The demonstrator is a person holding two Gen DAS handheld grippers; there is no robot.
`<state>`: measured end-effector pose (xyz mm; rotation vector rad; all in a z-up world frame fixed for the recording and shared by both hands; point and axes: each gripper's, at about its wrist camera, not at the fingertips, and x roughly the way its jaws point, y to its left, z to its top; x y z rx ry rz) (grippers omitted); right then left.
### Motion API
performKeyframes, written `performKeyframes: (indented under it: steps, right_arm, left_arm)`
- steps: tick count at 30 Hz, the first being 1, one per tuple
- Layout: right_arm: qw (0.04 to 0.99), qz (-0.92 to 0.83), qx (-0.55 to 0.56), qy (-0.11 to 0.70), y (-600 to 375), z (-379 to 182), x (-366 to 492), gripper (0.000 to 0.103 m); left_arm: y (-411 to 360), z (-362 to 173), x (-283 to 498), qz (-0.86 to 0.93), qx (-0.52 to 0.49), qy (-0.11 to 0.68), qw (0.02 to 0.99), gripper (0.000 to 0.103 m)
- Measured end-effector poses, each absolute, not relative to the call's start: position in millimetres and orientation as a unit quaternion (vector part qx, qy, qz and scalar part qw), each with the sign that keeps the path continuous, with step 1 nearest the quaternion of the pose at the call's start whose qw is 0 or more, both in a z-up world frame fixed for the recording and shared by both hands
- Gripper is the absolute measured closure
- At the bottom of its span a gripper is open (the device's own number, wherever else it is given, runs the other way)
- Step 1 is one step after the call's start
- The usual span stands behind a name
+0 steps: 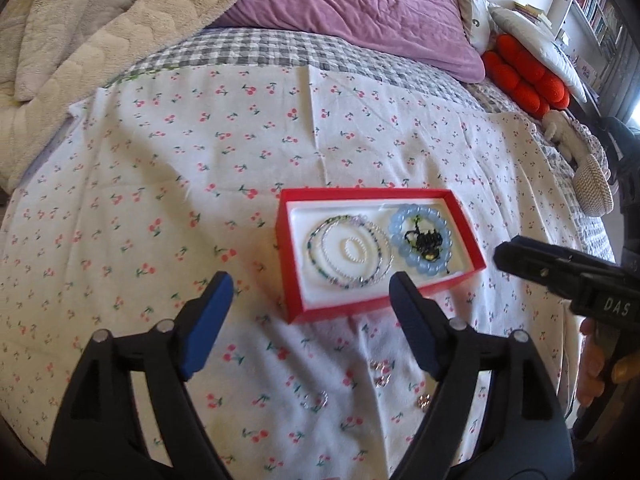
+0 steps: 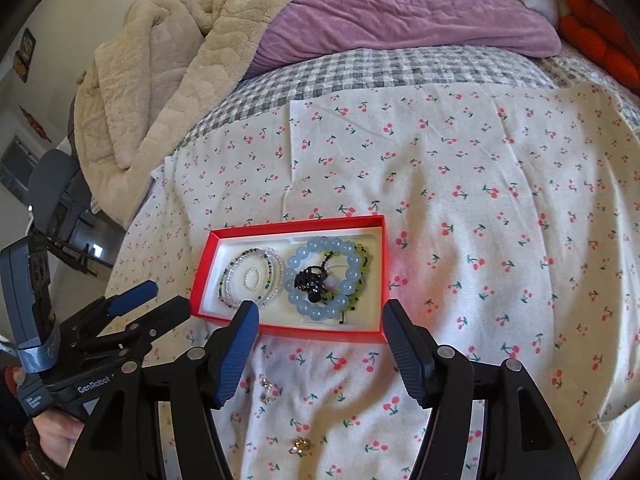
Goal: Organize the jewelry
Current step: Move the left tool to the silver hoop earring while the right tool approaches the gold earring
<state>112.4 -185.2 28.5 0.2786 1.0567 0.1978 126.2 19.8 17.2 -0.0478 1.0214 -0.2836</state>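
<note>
A red jewelry box (image 1: 292,276) (image 2: 384,264) with a white lining lies on the cherry-print cloth. Inside lie a pale blue bead bracelet (image 1: 434,264) (image 2: 320,312), a black charm (image 1: 424,240) (image 2: 310,280), thin beaded bracelets (image 1: 320,264) (image 2: 232,280) and a small pearl ring (image 1: 354,249) (image 2: 252,278). Small rings lie loose on the cloth in front of the box (image 1: 316,400) (image 1: 422,402) (image 2: 266,390) (image 2: 299,446). My left gripper (image 1: 310,296) (image 2: 160,300) is open and empty over the box's near edge. My right gripper (image 2: 320,320) is open and empty above the box's near edge; it shows side-on in the left wrist view (image 1: 504,254).
The cherry-print cloth (image 1: 160,168) (image 2: 500,200) covers a grey checked bedspread (image 1: 256,48). A purple pillow (image 1: 380,12) (image 2: 400,4), a beige blanket (image 1: 80,40) (image 2: 160,80) and an orange plush (image 1: 524,72) lie at the back. A bookshelf (image 1: 596,12) stands far right.
</note>
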Motion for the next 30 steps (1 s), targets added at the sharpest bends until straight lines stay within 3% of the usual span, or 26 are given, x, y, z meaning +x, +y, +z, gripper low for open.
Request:
performKeyframes:
  steps: [5,20,30]
  right_arm:
    - [0.85,0.092,0.115,0.506,-183.9,32.8,98.0,0.03]
    - [0.844,0.08,0.087,0.523,-183.1,29.5,59.5,0.029]
    - [0.808,0.073,0.061,0.581,-171.2,-1.1,53.0,0.029]
  left_arm:
    - [21.9,17.5,110.6,-0.13,-0.014,0.49,0.862,0.022]
    - [9.9,10.6,75.6,-0.128,0.041,0.507,0.851,0.021]
    - [19.5,-18.9,76.8,-0.119,0.02,0.571,0.812,0.021]
